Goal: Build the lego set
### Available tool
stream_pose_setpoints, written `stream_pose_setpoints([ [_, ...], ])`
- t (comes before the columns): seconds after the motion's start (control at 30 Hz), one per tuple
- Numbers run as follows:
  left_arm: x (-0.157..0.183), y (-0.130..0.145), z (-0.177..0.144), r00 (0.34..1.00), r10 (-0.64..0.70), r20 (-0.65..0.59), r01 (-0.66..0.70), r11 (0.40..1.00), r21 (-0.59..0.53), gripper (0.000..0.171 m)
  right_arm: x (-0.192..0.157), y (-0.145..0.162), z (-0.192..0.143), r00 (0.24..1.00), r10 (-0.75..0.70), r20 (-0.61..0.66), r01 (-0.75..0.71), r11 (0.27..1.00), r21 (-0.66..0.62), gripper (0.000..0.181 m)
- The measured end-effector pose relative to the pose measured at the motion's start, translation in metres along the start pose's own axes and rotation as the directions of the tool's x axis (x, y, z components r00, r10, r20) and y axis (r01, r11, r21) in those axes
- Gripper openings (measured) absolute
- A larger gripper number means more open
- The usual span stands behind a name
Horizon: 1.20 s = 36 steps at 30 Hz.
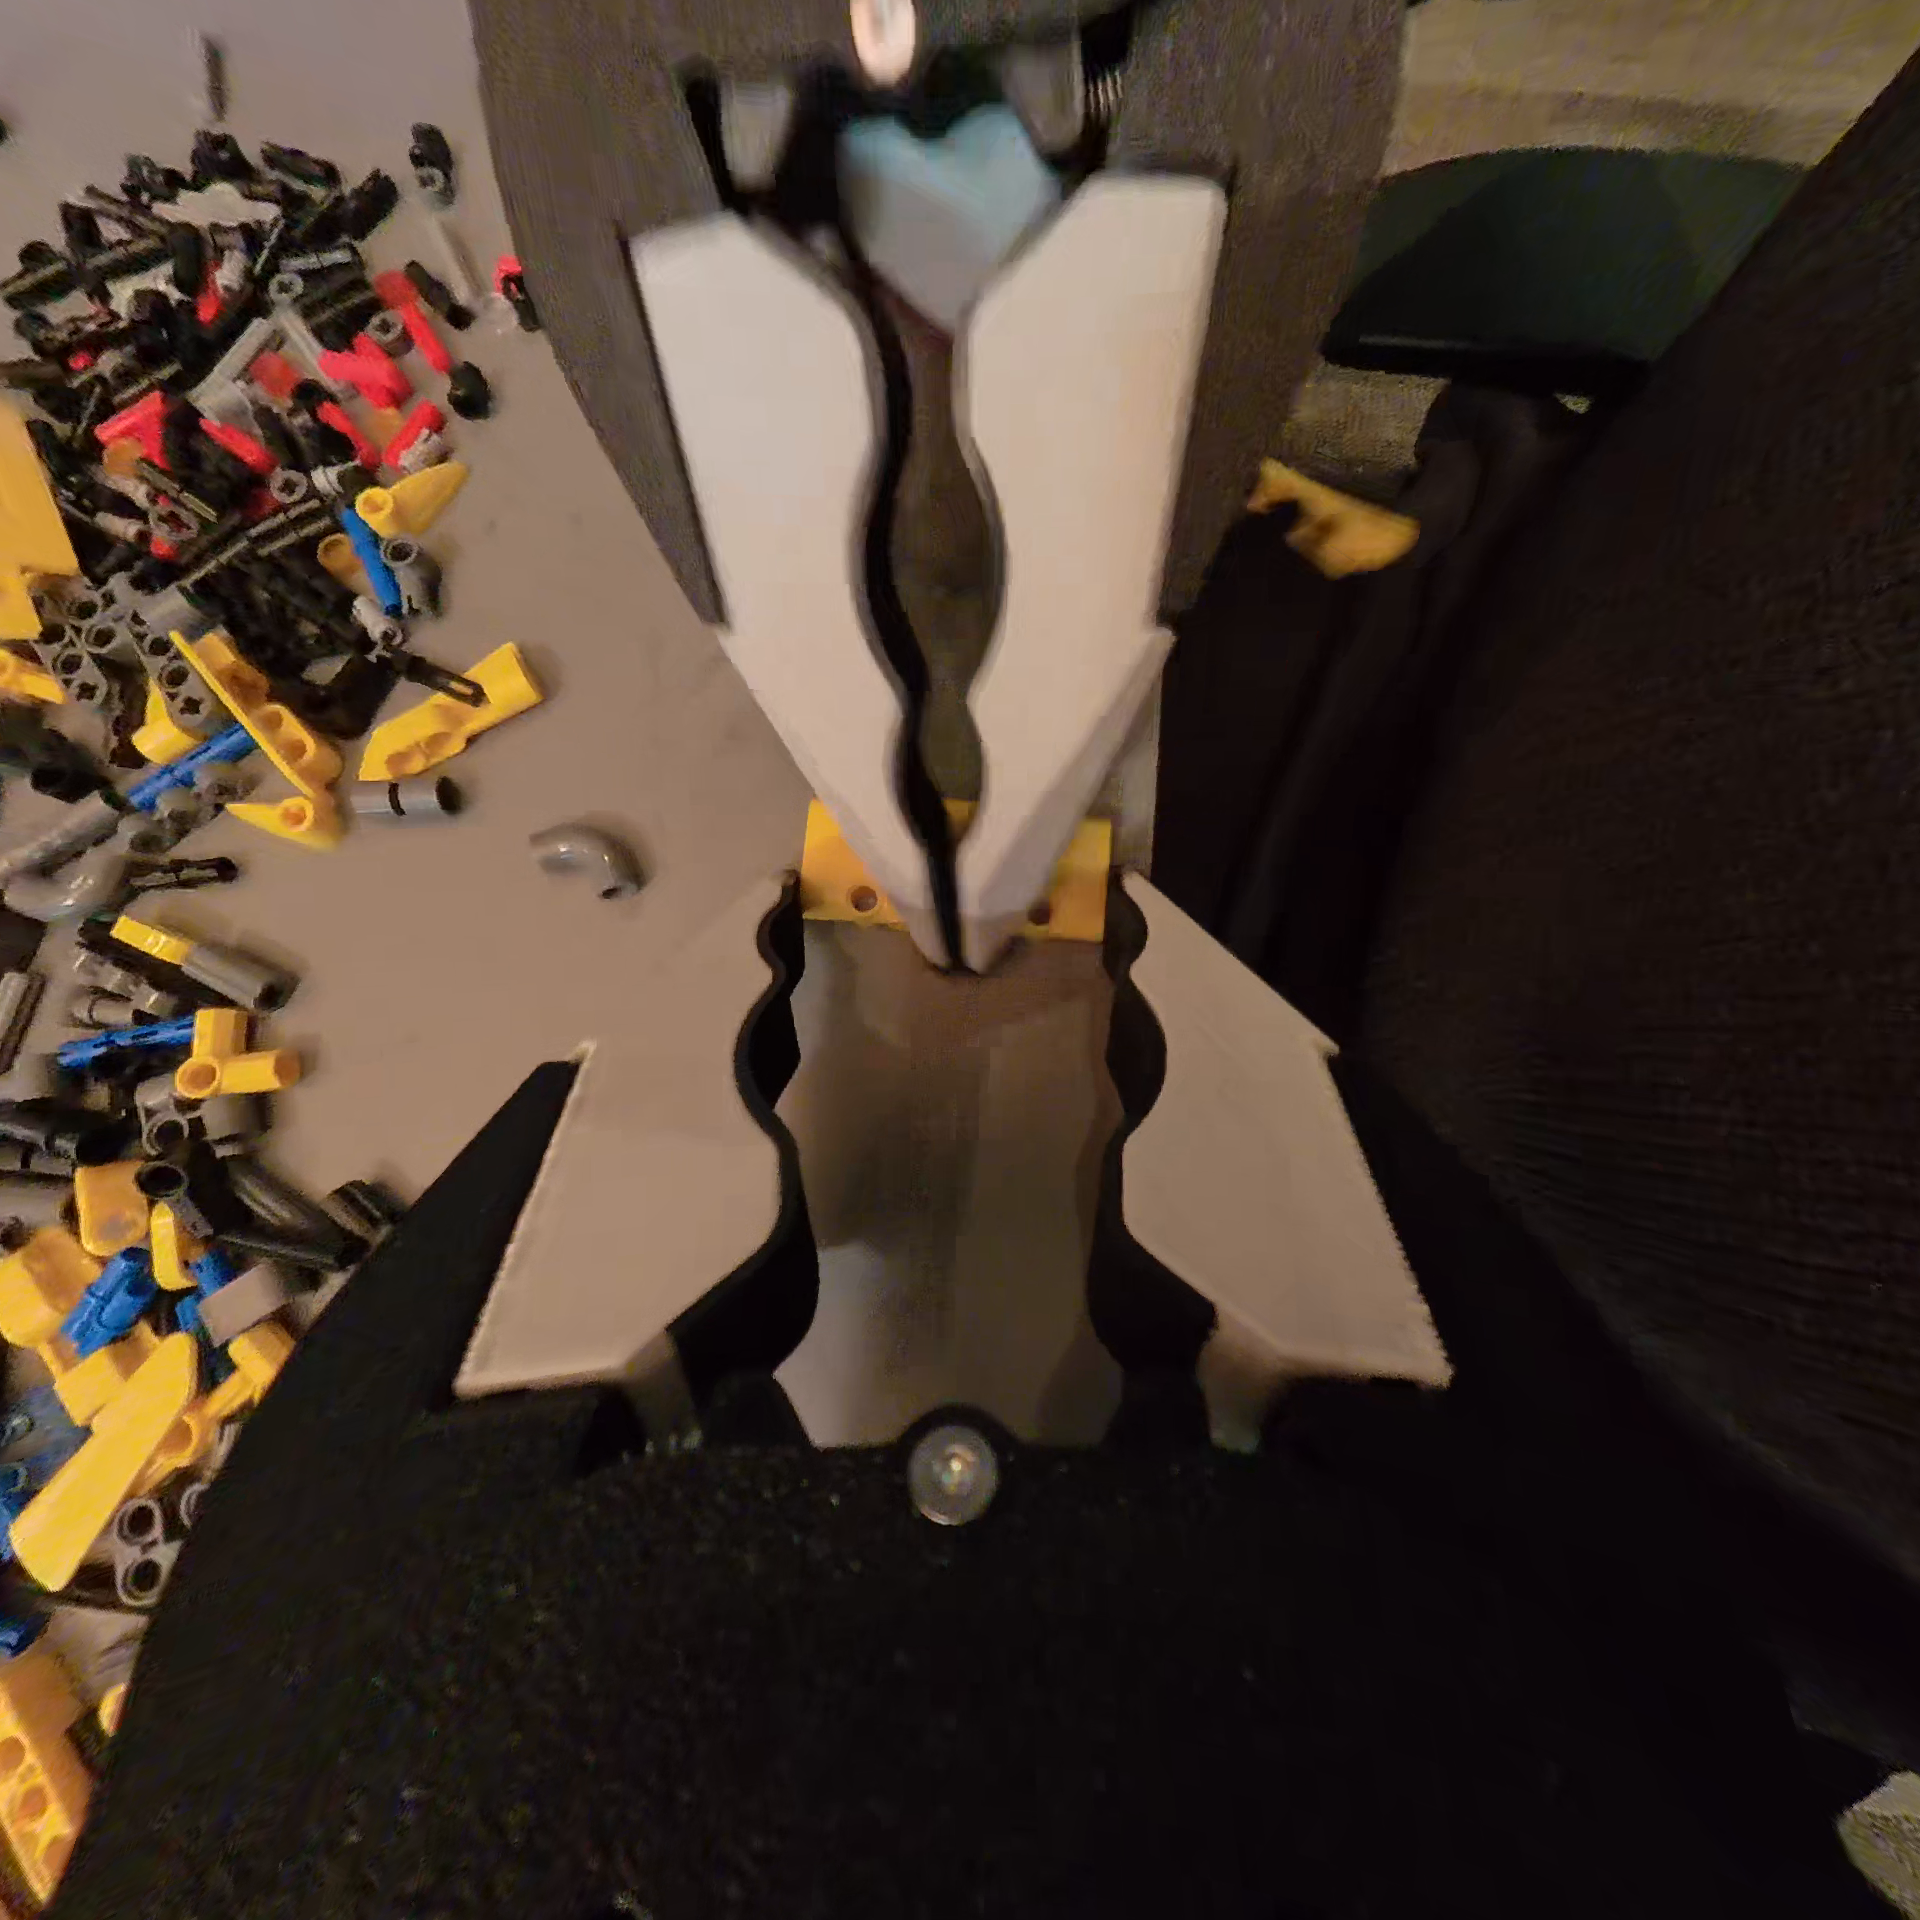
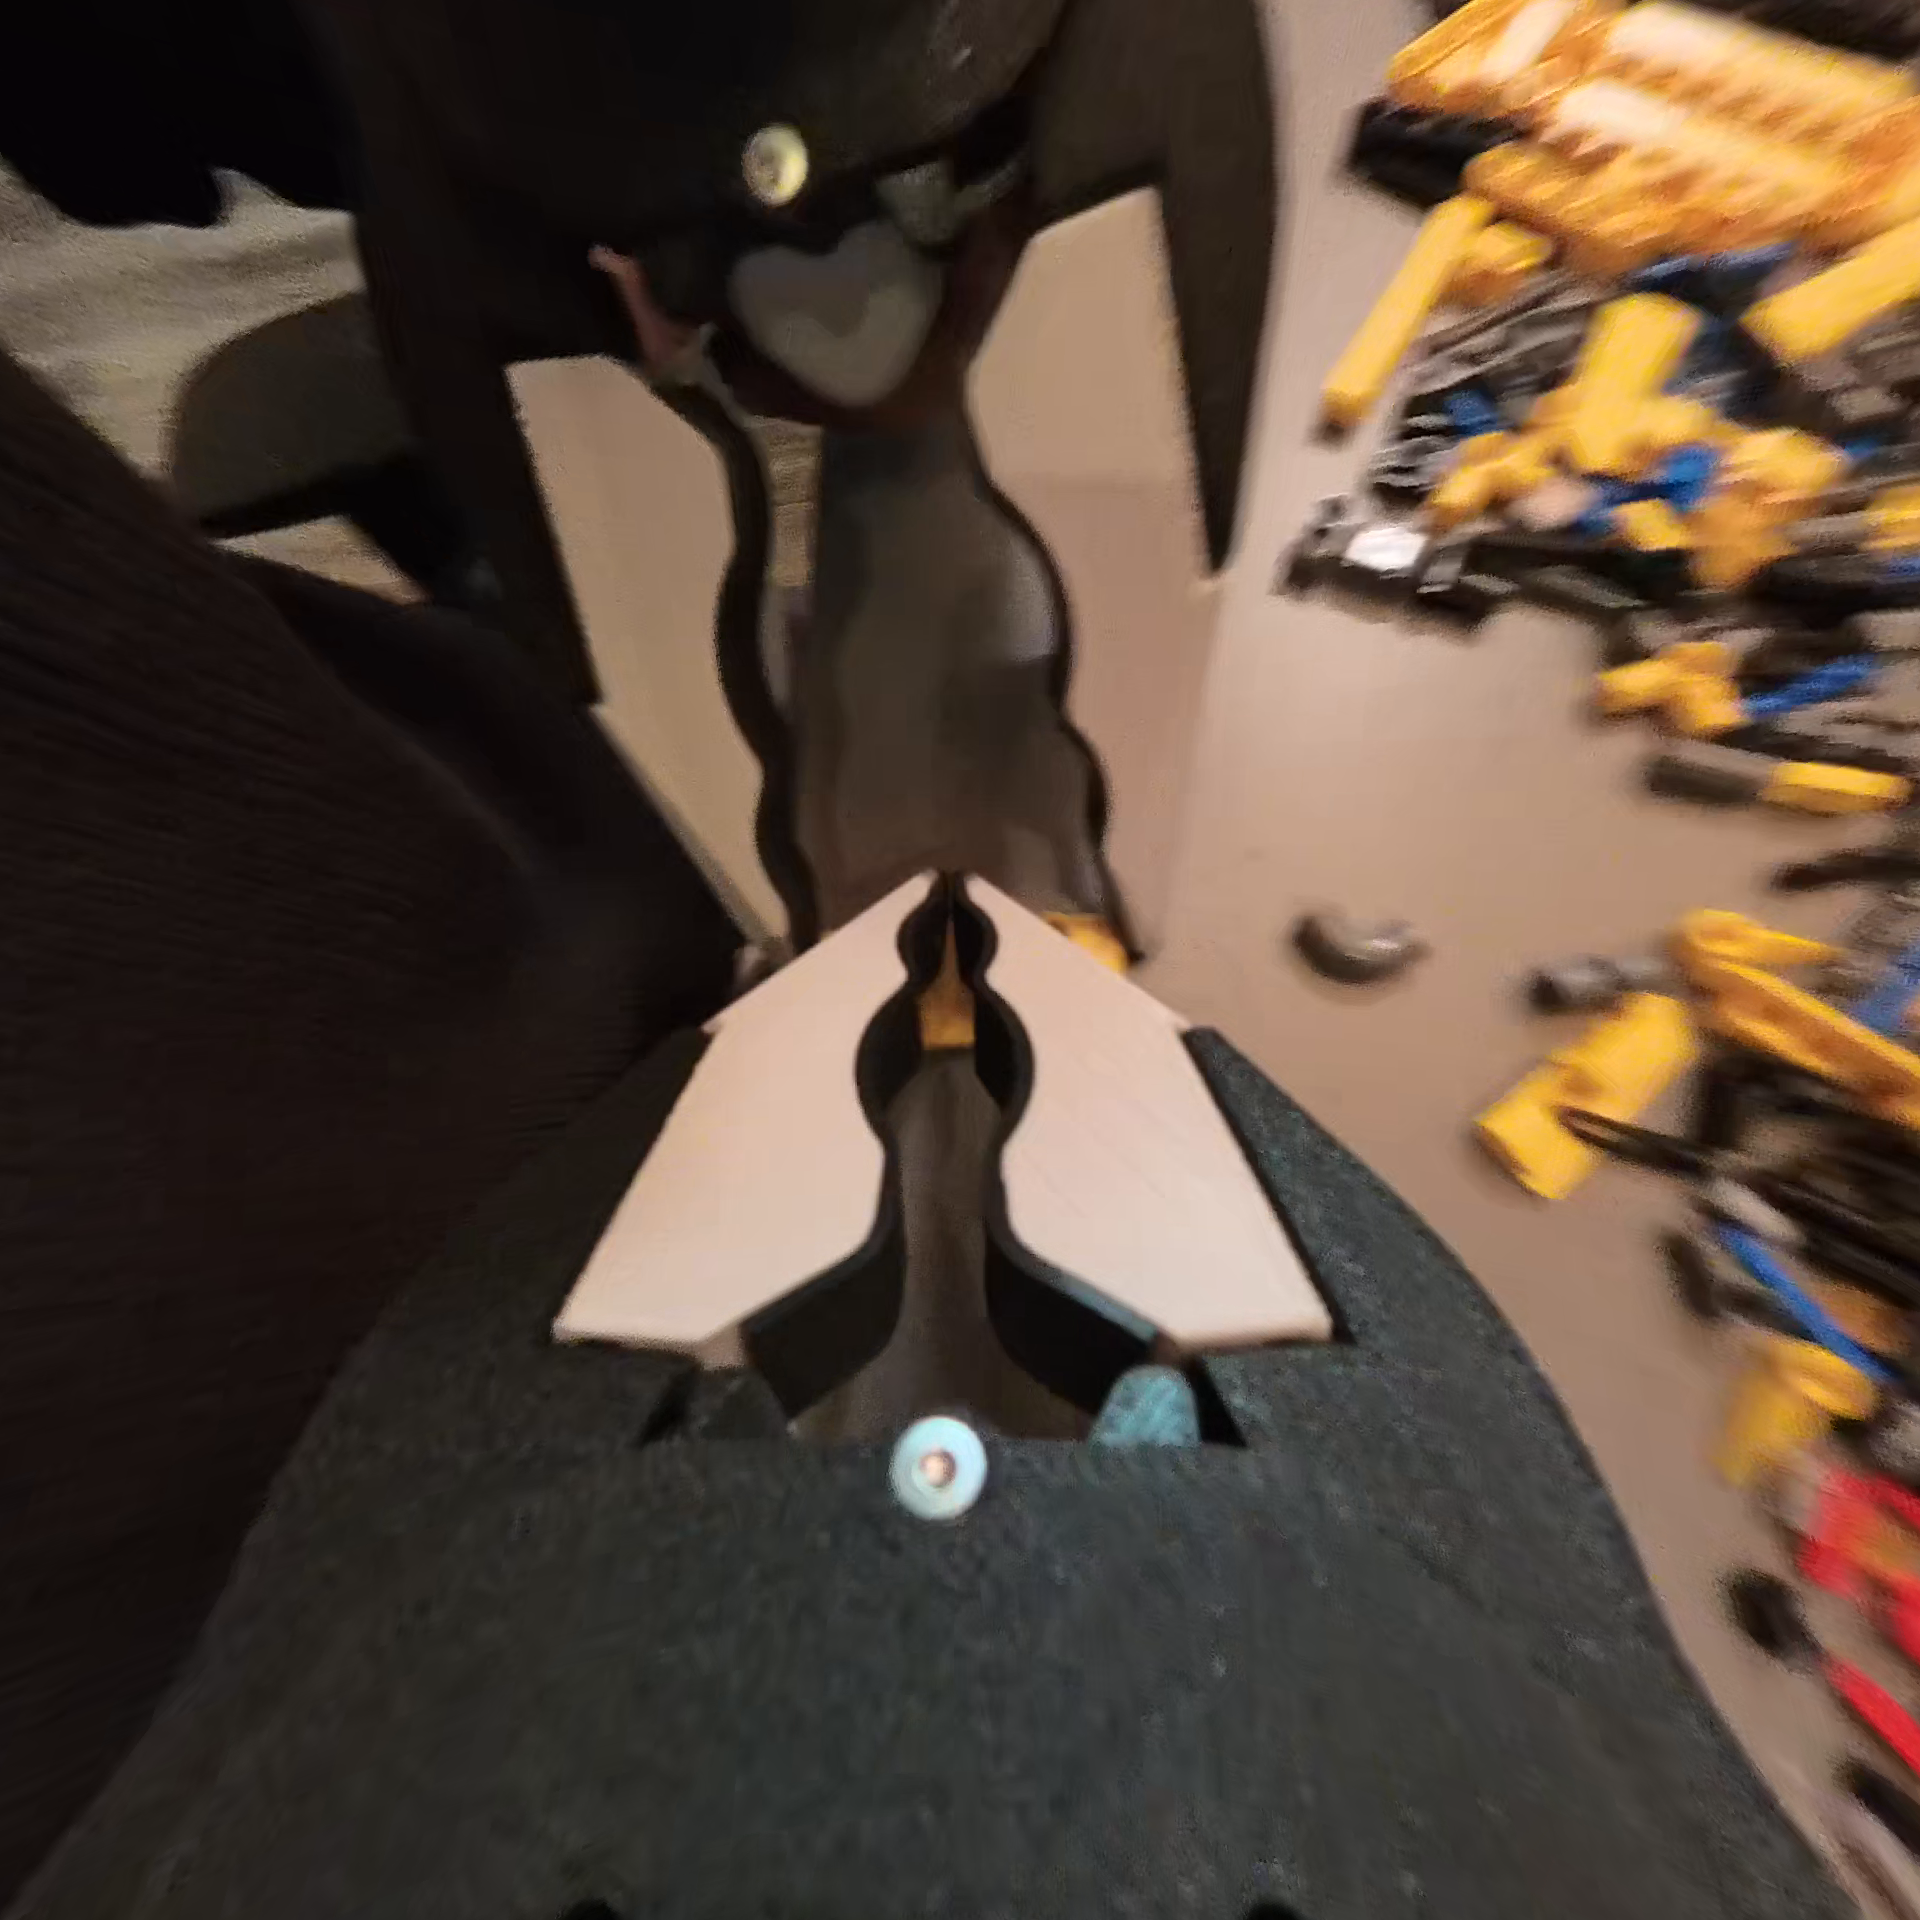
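The beige worktop (image 1: 582, 935) was the widest thing before me, with a dark ribbed cloth (image 1: 1610, 935) along its edge; whether that was a chair or someone's clothing I could not tell. A loose pile of building parts (image 1: 208, 520), black, red, yellow, blue and grey, was spread over the far side of the worktop, well apart from my fingers. My left gripper (image 1: 956, 899) stood released, its two pale fingers (image 1: 644, 1195) spread wide. My right gripper (image 2: 948, 883) faced it tip to tip, clenched on a yellow beam (image 1: 847, 891) pierced with round holes. The beam lay crosswise. The right fingers (image 2: 790, 1174) pinched it near its middle, so both ends stuck out to the sides. Those ends sat just inside the tips of the left fingers, one end by each tip. The blur kept me from saying whether they touched. Nor could I tell whether the beam rested on the worktop or hung clear of it. I judged it a light, stiff piece of smooth plastic, unlikely to bend or break but apt to swivel or slip if pinched at a single point. Its flat sides near the middle, or its two ends taken squarely, looked the safest hold. A second yellow piece (image 1: 1335, 525) lay on the dark cloth beyond the right gripper. A small grey curved part (image 1: 592, 857) lay alone on the worktop between the pile and the fingers, near the beam but not touching it.
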State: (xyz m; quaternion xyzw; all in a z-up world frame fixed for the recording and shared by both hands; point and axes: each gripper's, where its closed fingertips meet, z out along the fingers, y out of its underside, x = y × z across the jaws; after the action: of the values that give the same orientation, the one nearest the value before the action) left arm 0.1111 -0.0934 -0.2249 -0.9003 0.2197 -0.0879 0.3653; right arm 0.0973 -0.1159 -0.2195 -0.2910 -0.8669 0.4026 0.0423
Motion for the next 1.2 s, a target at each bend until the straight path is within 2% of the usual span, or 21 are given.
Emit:
stream_pose_setpoints([
  [0.1,-0.002,-0.001,0.001,1.0,-0.021,0.006,0.021,1.0,0.008,0.058,0.028,-0.008,-0.032,0.993,0.051,-0.108,-0.04,0.995,0.095,0.004],
  [0.23,-0.003,-0.002,0.002,1.0,-0.025,0.011,0.024,1.0,0.007,0.058,0.056,-0.006,-0.085,0.97,0.172,-0.172,-0.133,0.968,0.214,0.016],
  [0.33,-0.003,-0.002,0.002,0.999,-0.032,0.018,0.031,0.999,0.02,0.058,0.046,-0.008,-0.119,0.957,0.2,-0.212,-0.122,0.935,0.333,0.016],
  [0.43,-0.004,-0.002,0.002,0.999,-0.037,0.024,0.037,0.999,0.023,0.058,0.011,0.007,-0.131,0.953,0.235,-0.193,-0.15,0.916,0.373,0.022],
  [0.53,-0.004,-0.003,0.002,0.998,-0.043,0.037,0.043,0.999,0.022,0.058,-0.041,0.047,-0.116,0.954,0.254,-0.157,-0.203,0.938,0.282,0.026],
  [0.63,-0.004,-0.003,0.002,0.997,-0.055,0.046,0.054,0.998,0.031,0.059,-0.081,0.11,-0.084,0.938,0.302,-0.171,-0.292,0.953,0.082,0.031],
  [0.73,-0.01,-0.004,0.001,0.994,-0.054,0.097,0.05,0.998,0.044,0.068,-0.101,0.176,-0.059,0.927,0.297,-0.227,-0.329,0.937,-0.116,0.038],
  [0.83,-0.011,-0.011,-0.006,0.988,-0.062,0.145,0.048,0.994,0.095,0.073,-0.11,0.205,-0.04,0.925,0.318,-0.208,-0.354,0.921,-0.162,0.042],
  [0.93,-0.007,-0.021,-0.017,0.983,-0.072,0.171,0.046,0.987,0.152,0.073,-0.114,0.203,-0.026,0.924,0.348,-0.158,-0.368,0.922,-0.123,0.042],
  [1.0,-0.005,-0.025,-0.024,0.978,-0.069,0.198,0.035,0.985,0.171,0.073,-0.115,0.201,-0.025,0.927,0.339,-0.159,-0.36,0.925,-0.124,0.018],
  [1.03,-0.003,-0.026,-0.027,0.976,-0.068,0.209,0.03,0.983,0.18,0.073,-0.114,0.198,-0.028,0.929,0.331,-0.164,-0.351,0.93,-0.114,0.017],
  [1.13,0.005,-0.034,-0.034,0.973,-0.071,0.219,0.022,0.975,0.219,0.073,-0.11,0.172,-0.049,0.927,0.337,-0.166,-0.344,0.939,-0.013,0.014],
  [1.2,0.01,-0.039,-0.034,0.974,-0.073,0.213,0.02,0.971,0.239,0.073,-0.1,0.142,-0.07,0.925,0.335,-0.181,-0.32,0.941,0.11,0.014],
])
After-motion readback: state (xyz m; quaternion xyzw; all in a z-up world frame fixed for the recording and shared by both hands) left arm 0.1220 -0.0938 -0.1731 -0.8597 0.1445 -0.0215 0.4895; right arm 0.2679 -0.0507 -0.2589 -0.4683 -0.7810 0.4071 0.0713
